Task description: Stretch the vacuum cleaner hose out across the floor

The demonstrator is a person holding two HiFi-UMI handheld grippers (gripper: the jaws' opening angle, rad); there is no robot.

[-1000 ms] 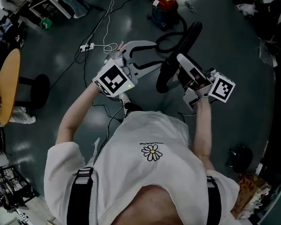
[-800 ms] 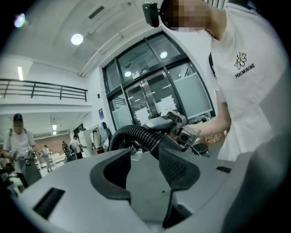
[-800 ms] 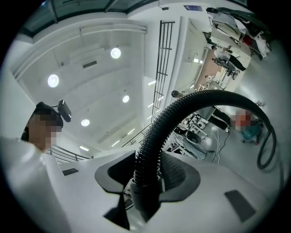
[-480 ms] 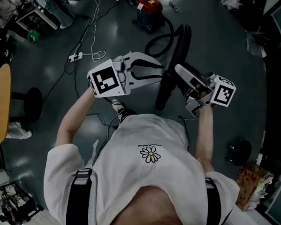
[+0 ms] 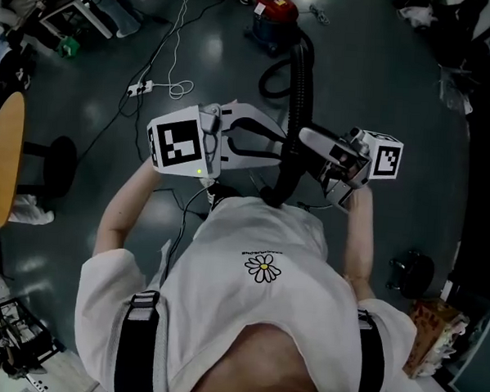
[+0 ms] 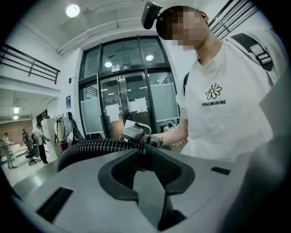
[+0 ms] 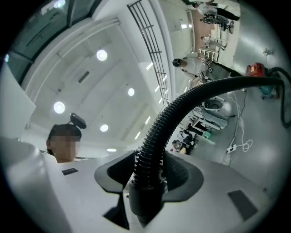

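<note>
Dark glossy floor (image 5: 381, 100), pretty cluttered round the edges. Red vacuum (image 5: 273, 6) sitting at the far end, white power strip (image 5: 141, 87) and a looped white cord (image 5: 182, 87) off to its left, black round base (image 5: 60, 163) further left, small black thing (image 5: 410, 272) over on the right.

Floor, beyond the jaws of the left gripper (image 5: 282, 145) and off to their left: white power strip (image 5: 142, 86), looped white cable (image 5: 180, 87) beside it. Far left of those jaws: round wooden table (image 5: 6, 150), round black base (image 5: 61, 160) next to it. Well right of and behind the jaws of the right gripper (image 5: 307, 152): black object (image 5: 410, 272), patterned box (image 5: 436, 331). Straight ahead of left jaws: glass doors (image 6: 129, 107); people (image 6: 40, 141) far left. Above right jaws: ceiling lights (image 7: 102, 55), railing (image 7: 152, 50).
</note>
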